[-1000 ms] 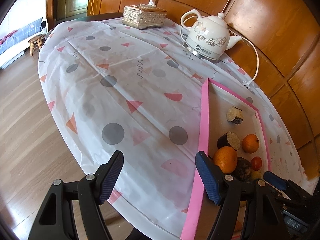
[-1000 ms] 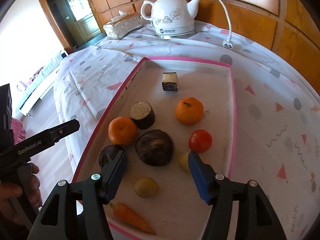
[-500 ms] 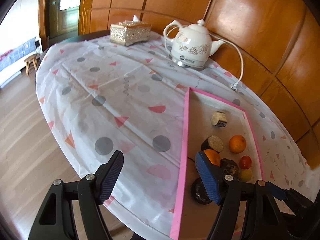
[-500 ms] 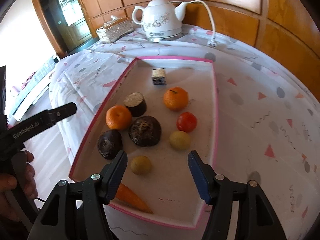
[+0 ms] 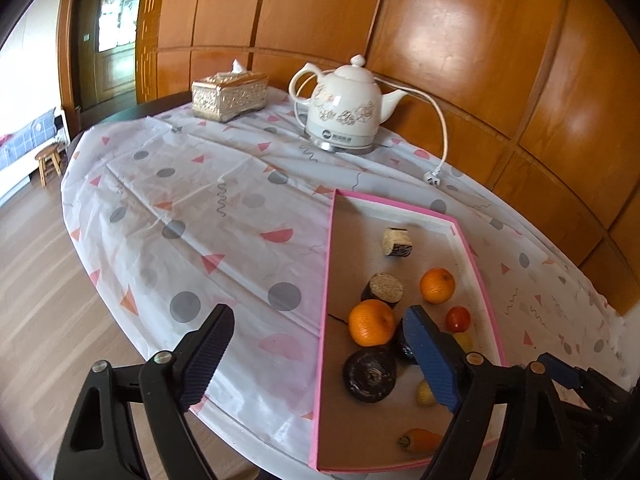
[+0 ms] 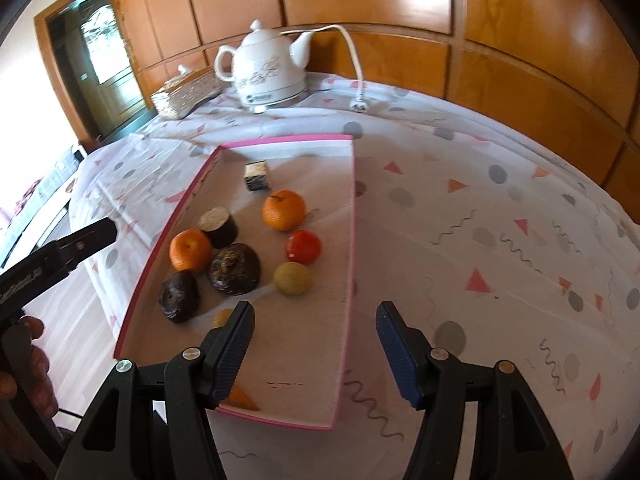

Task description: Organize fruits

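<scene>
fruits [image 6: 283, 209] lie in a pink-rimmed tray [image 6: 353, 216] on the table [image 6: 480, 216]. the left gripper [image 5: 316, 356] hovers at its left rim, jaws opening, empty; the right gripper [image 6: 314, 350] stands released over its near right edge.

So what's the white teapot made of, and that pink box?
The teapot-shaped kettle looks like glazed ceramic: glossy white, with printed flowers and light glinting off it. The pink-edged tray looks like cardboard: thin flat walls, a dull matte floor and a few scuffs. Neither can be told for sure from looks.
</scene>
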